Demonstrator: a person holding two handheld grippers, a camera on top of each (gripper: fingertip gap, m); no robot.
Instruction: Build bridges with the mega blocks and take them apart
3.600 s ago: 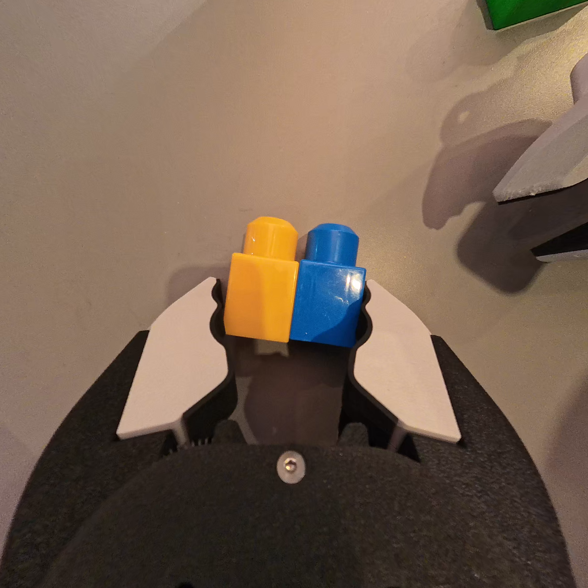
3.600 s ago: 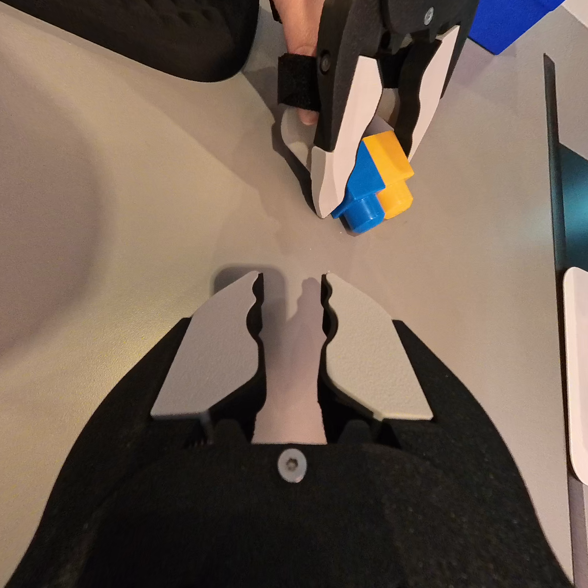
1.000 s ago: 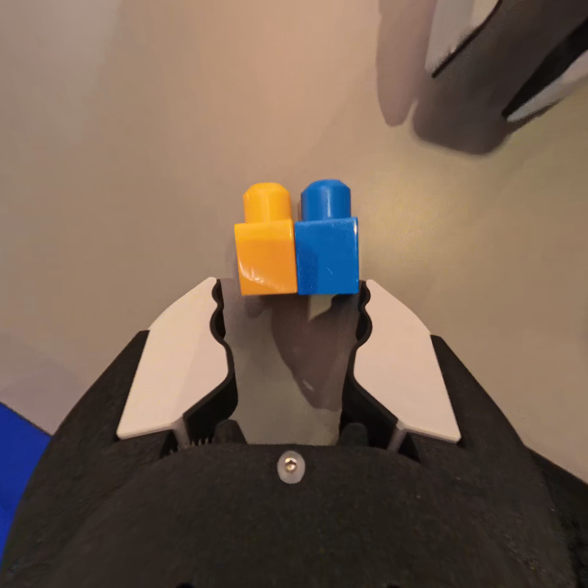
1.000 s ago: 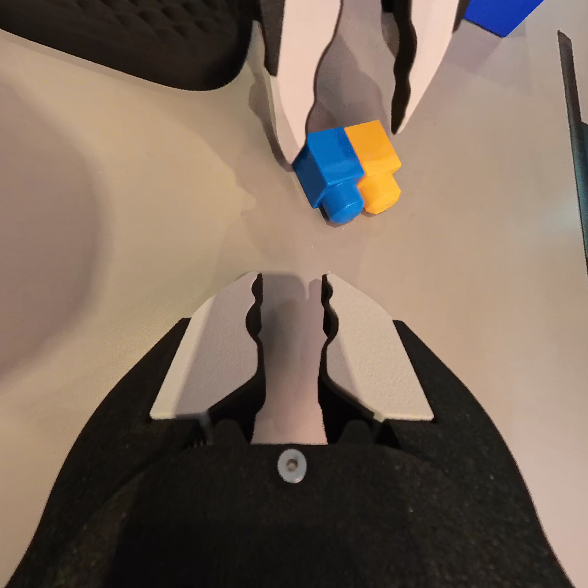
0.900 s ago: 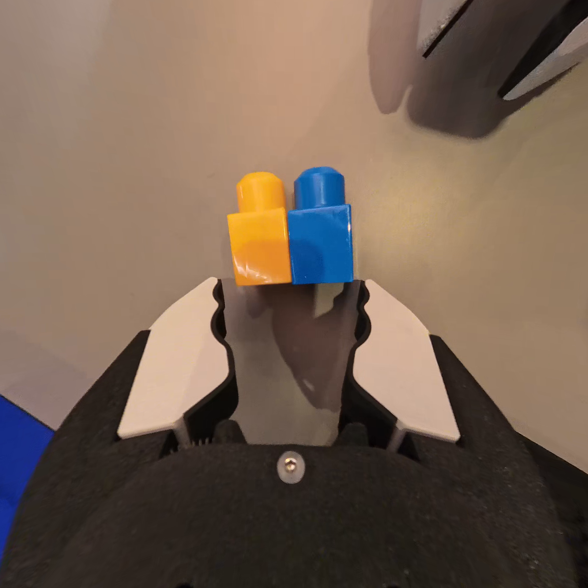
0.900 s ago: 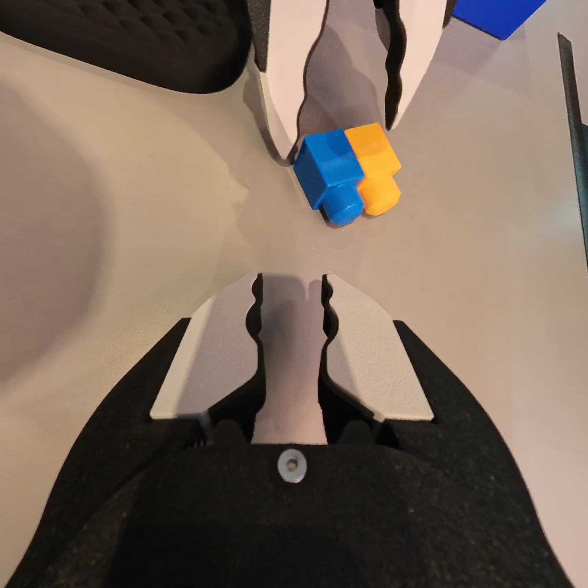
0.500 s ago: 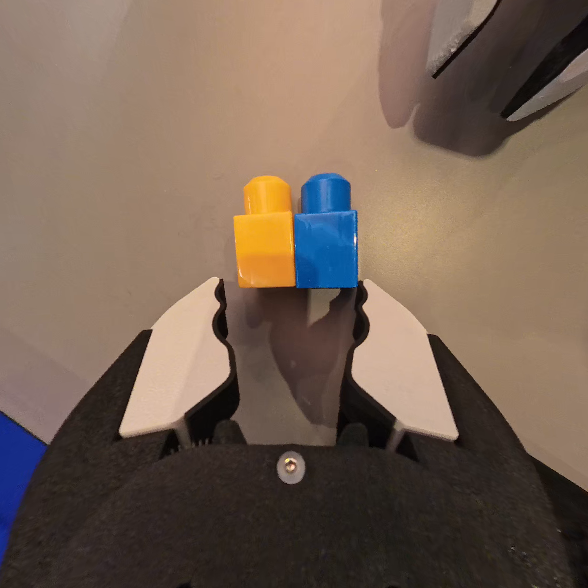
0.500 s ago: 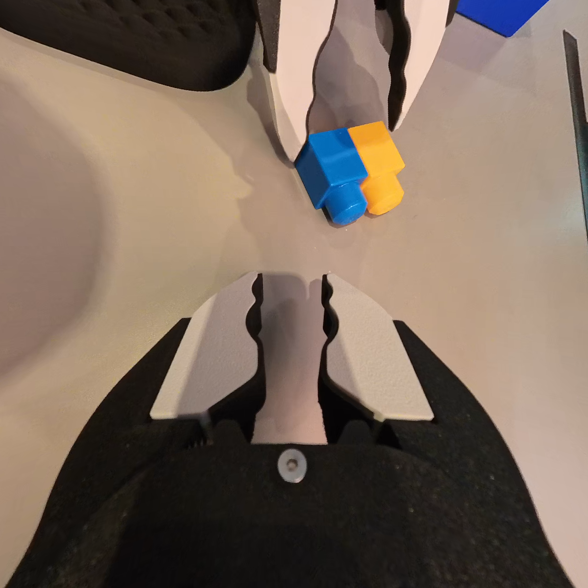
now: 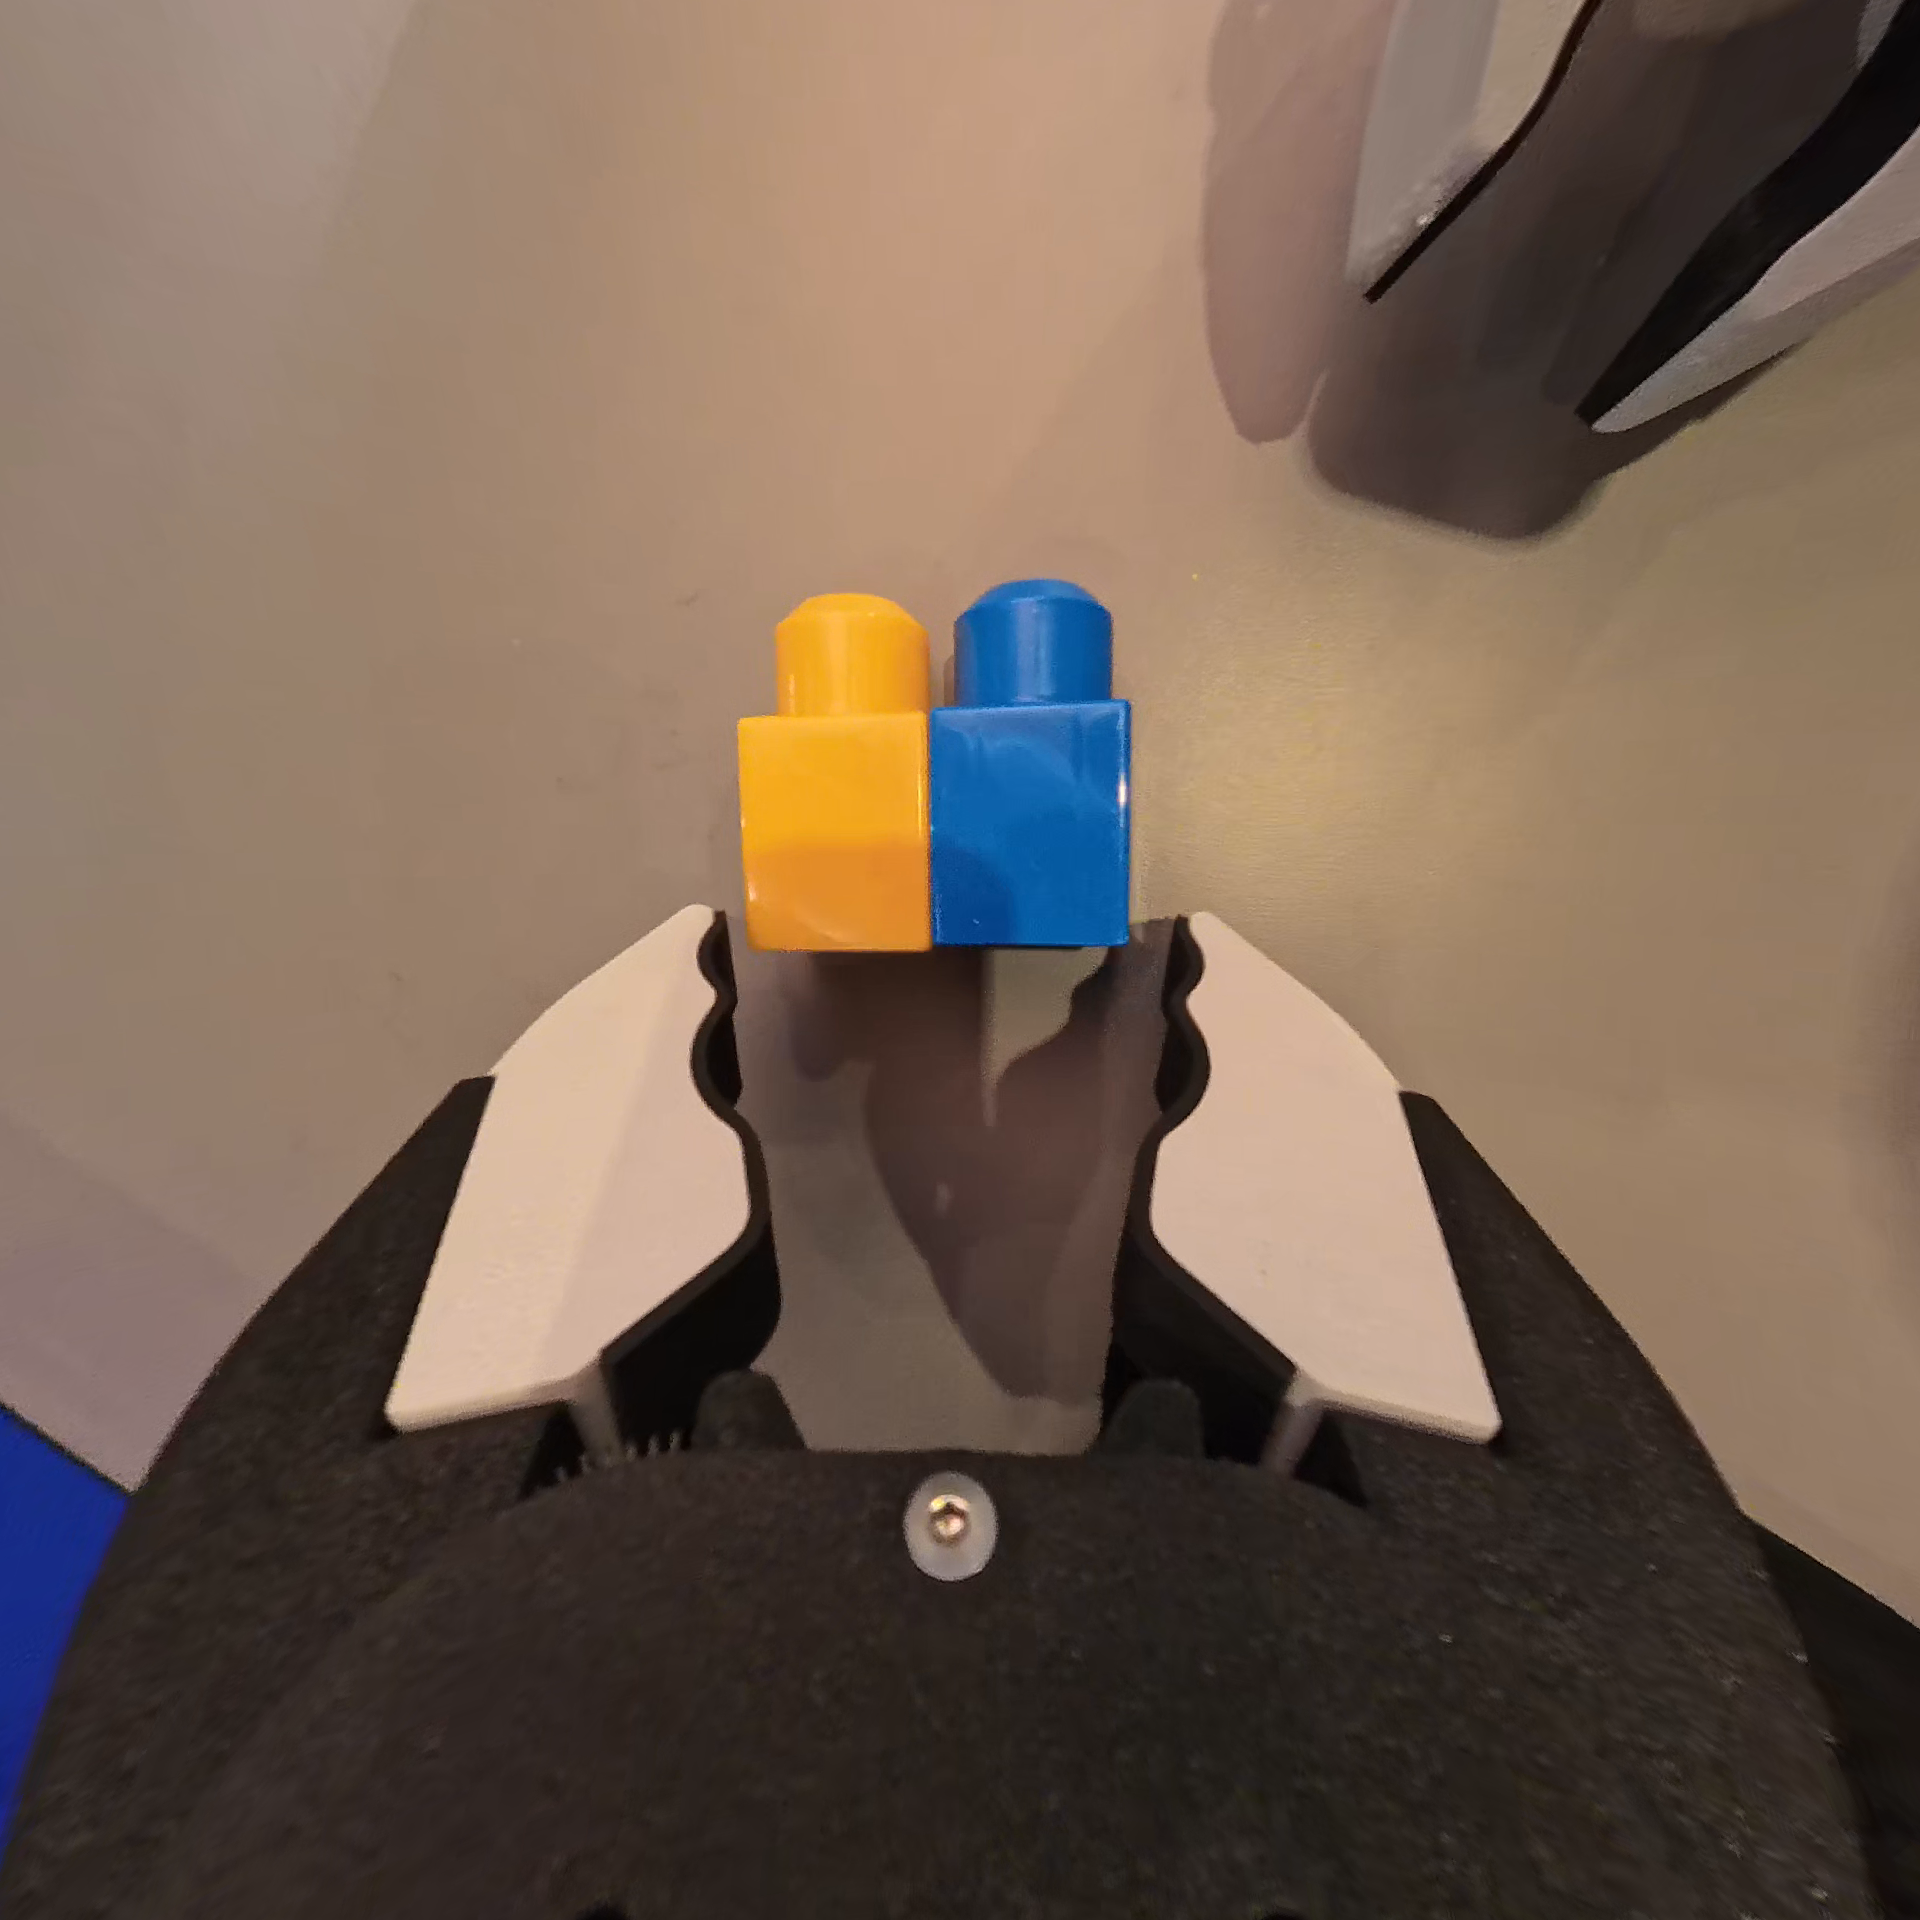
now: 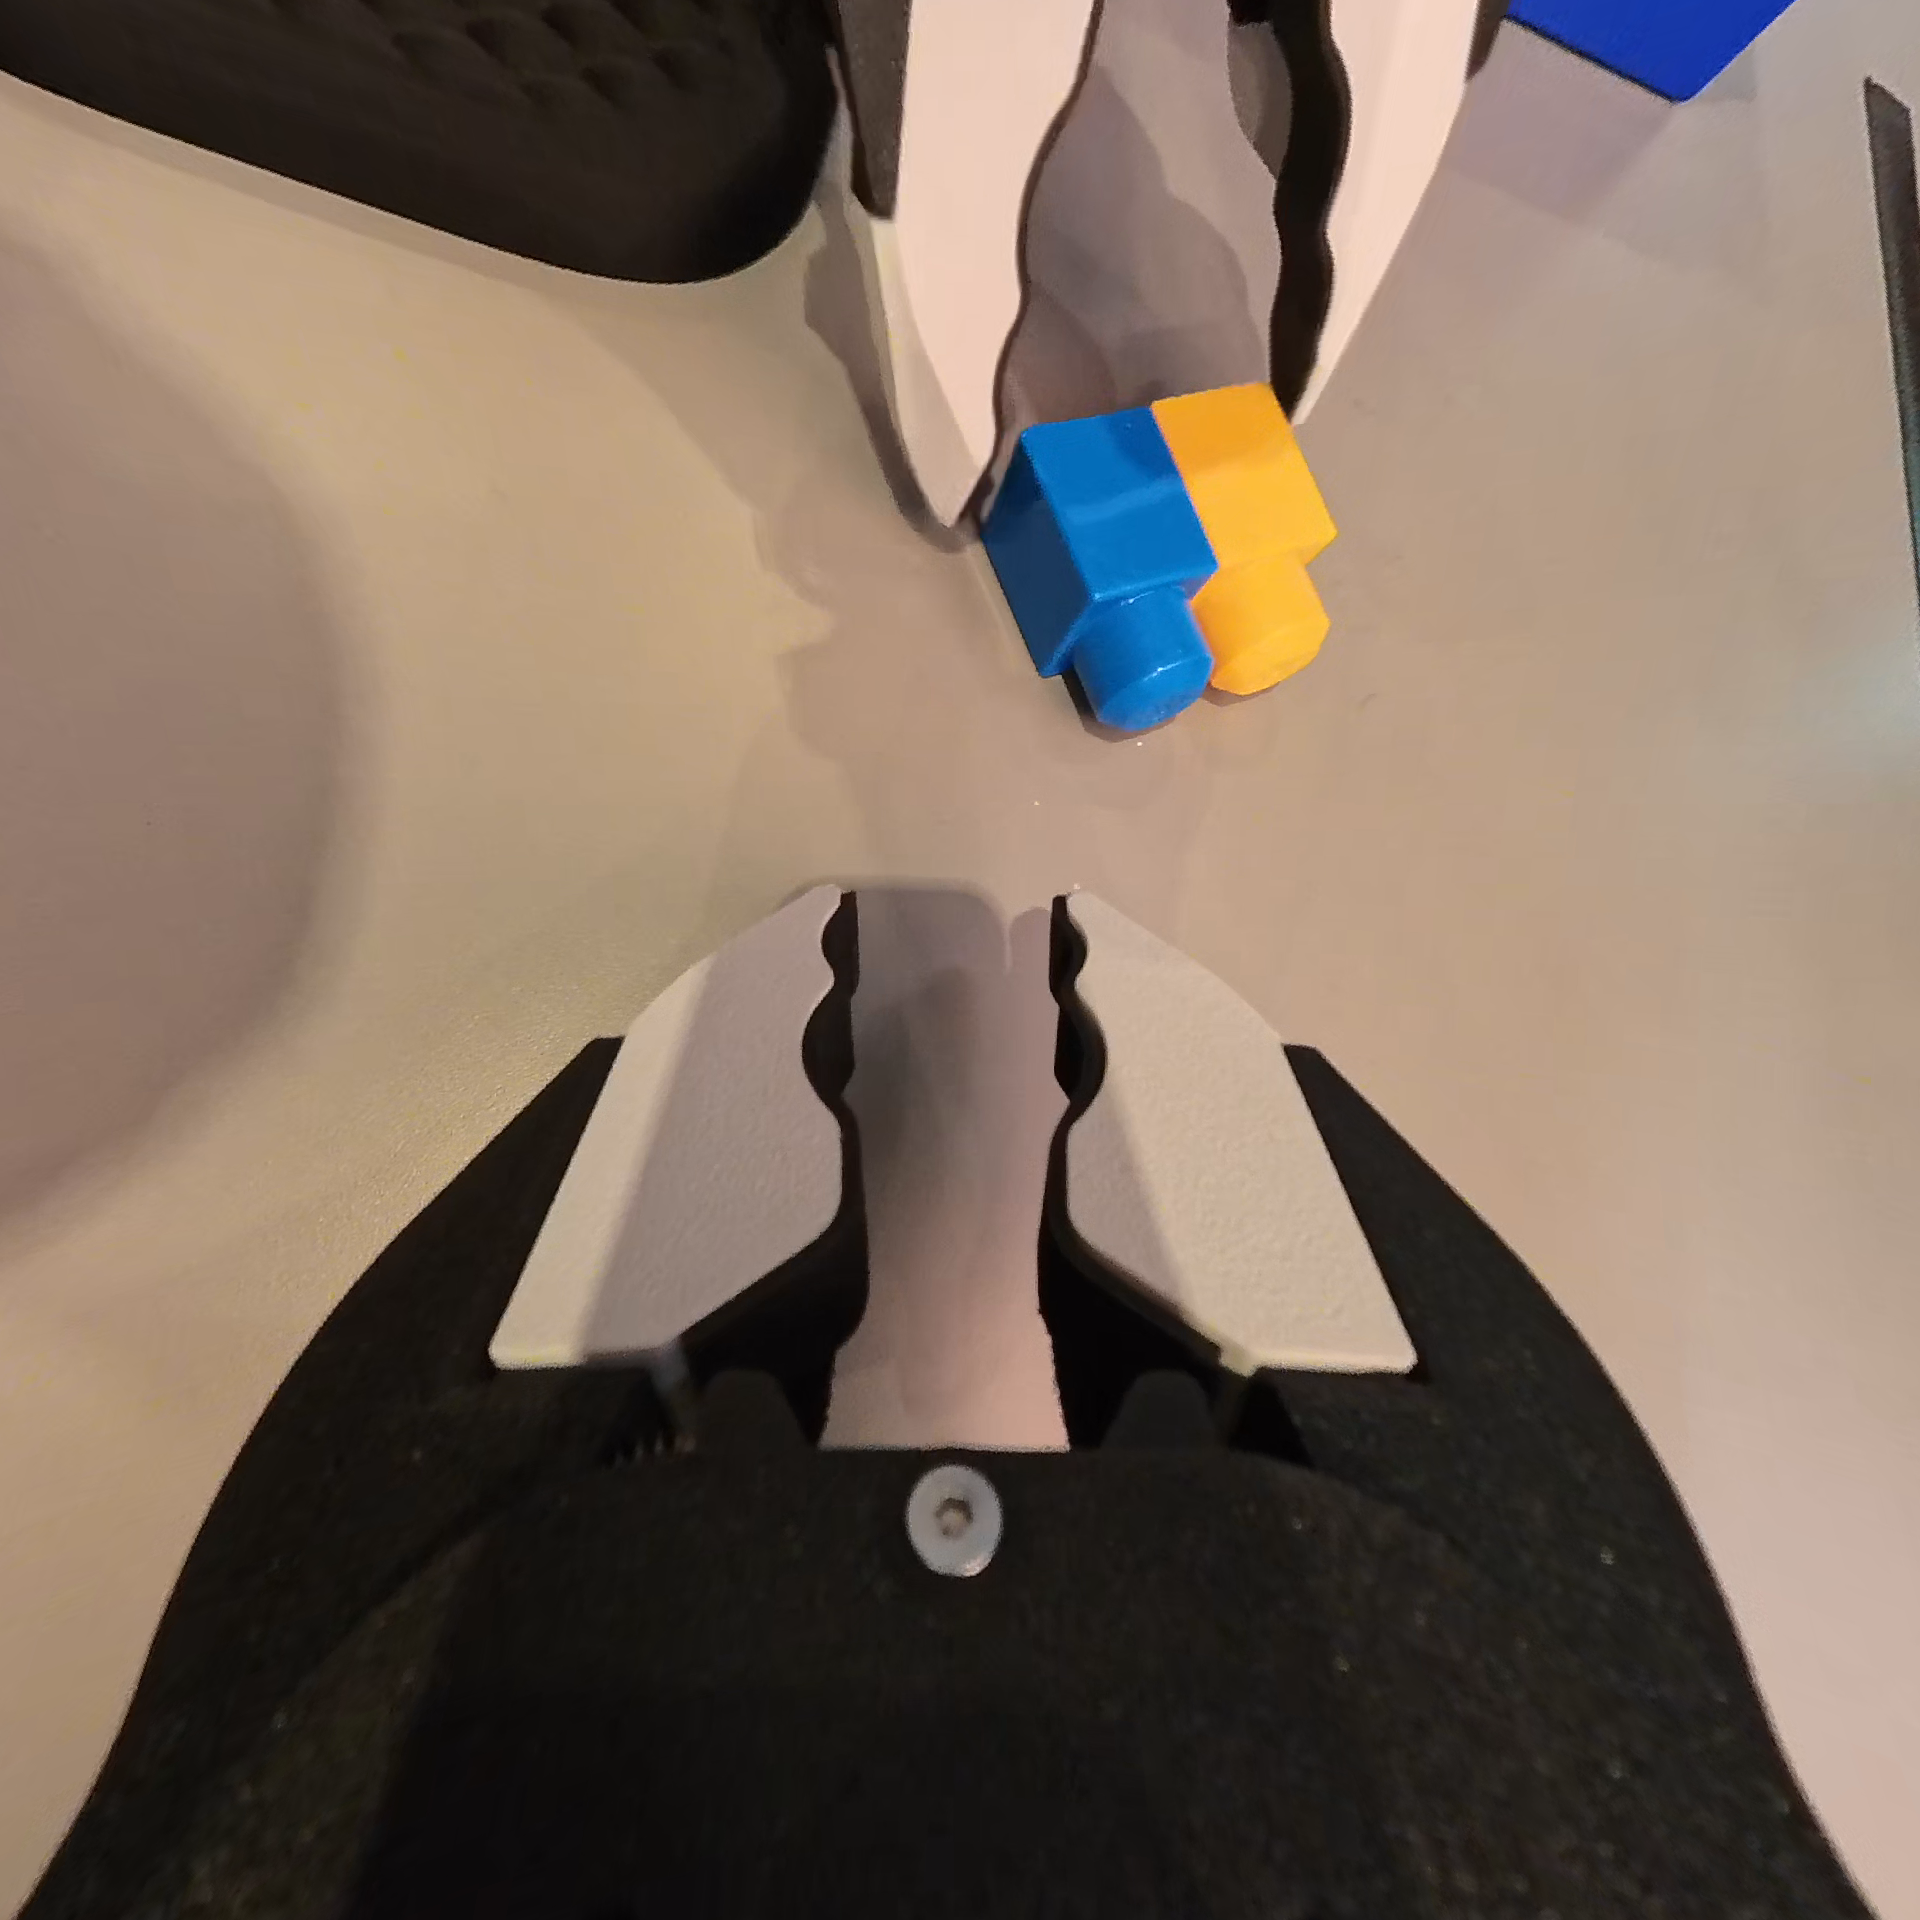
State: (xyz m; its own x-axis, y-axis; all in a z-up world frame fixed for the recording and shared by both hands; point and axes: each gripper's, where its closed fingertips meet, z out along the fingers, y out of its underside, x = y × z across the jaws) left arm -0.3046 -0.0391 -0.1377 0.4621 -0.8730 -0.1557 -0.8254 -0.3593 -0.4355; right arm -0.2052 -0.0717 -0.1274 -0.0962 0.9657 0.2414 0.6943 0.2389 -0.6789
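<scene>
Blocks: yellow block (image 9: 836, 831) and blue block (image 9: 1029, 821) lie on their sides, touching flank to flank, on the grey table (image 9: 416, 416); no bridge stands yet.
Stud direction: both studs point away from the left gripper (image 9: 945, 935) and toward the right gripper (image 10: 951, 904).
Pair's long axis: runs across the left gripper's gap, yellow toward its left finger, blue toward its right.
Left gripper jaws: spread about as wide as the pair, holding nothing; the fingertips sit just short of the blocks' flat ends.
Right gripper jaws: parted by a narrow gap, empty, facing the studs from well apart.
Nearer hand: the left, clearly; the right wrist view shows its tips flanking the pair's far end.
Likely next move: my guess is the left slides forward and closes on both blocks together.
Risk: the fit looks tight, so a fingertip could push a block aside.
Edge detail: blue object (image 10: 1642, 42) at the far right.
</scene>
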